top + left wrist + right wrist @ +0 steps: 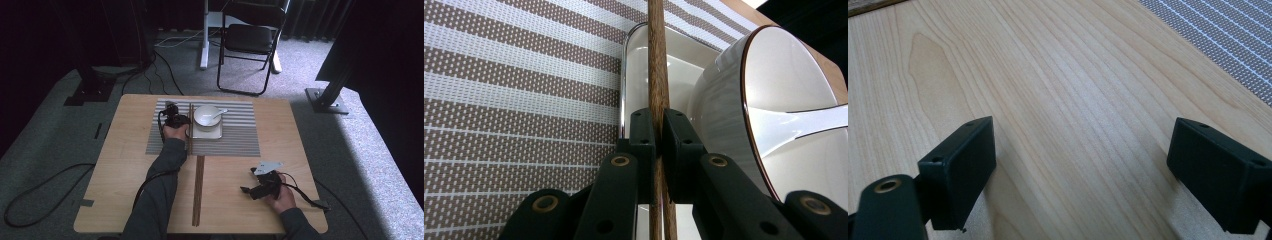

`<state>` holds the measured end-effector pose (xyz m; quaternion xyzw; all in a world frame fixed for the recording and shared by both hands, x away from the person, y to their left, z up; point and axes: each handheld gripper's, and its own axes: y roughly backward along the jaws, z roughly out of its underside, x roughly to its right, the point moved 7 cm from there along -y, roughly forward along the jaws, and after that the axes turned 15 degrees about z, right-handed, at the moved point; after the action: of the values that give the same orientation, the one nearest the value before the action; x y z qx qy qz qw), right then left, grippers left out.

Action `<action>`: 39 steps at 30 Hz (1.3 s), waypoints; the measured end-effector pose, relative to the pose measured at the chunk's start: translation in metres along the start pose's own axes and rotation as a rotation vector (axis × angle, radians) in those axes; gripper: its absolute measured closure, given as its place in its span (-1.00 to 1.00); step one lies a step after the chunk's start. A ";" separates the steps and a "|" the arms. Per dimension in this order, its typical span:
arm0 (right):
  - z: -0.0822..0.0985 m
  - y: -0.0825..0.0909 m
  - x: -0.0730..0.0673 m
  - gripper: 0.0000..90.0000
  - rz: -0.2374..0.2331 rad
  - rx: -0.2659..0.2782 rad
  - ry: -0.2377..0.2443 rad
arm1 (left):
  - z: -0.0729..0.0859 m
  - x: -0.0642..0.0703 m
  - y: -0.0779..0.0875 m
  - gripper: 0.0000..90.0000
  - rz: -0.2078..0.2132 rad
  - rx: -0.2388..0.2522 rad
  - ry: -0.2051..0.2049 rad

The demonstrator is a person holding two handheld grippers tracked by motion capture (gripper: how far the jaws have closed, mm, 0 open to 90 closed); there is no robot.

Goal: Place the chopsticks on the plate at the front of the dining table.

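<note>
high: above table [235, 210], forward-down | claw views: close, low | shared: perhaps placemat [240, 135]

My black left claw [658, 135] pinches brown wooden chopsticks [657, 60]. The placemat [514, 100] is brown-and-white striped, the bowl [794, 90] glossy white, my desk [1058, 100] pale woodgrain.

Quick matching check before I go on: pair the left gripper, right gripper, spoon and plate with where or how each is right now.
1. left gripper
2. right gripper
3. spoon
4. plate

a. lying in the white bowl
b. under the bowl, on the striped placemat
c. jaws shut on the chopsticks
d. jaws open over bare table

Pairs: 1-c, 2-d, 3-a, 4-b
</note>
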<state>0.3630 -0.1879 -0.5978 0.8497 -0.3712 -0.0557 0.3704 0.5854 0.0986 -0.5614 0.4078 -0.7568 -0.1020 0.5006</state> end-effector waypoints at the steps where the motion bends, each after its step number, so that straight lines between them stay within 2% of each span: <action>1: 0.000 0.000 0.000 -0.74 0.000 0.000 0.000 | 0.000 0.000 0.000 0.87 0.000 0.001 0.002; 19: 0.000 0.000 0.000 -0.74 0.000 0.000 0.000 | 0.000 -0.002 -0.004 0.87 -0.001 0.005 0.018; 39: 0.000 0.000 0.000 -0.74 0.000 0.000 0.000 | -0.001 -0.005 -0.004 0.87 0.022 0.012 0.038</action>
<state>0.3630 -0.1879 -0.5978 0.8496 -0.3711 -0.0556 0.3705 0.5896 0.0998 -0.5666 0.4045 -0.7521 -0.0839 0.5135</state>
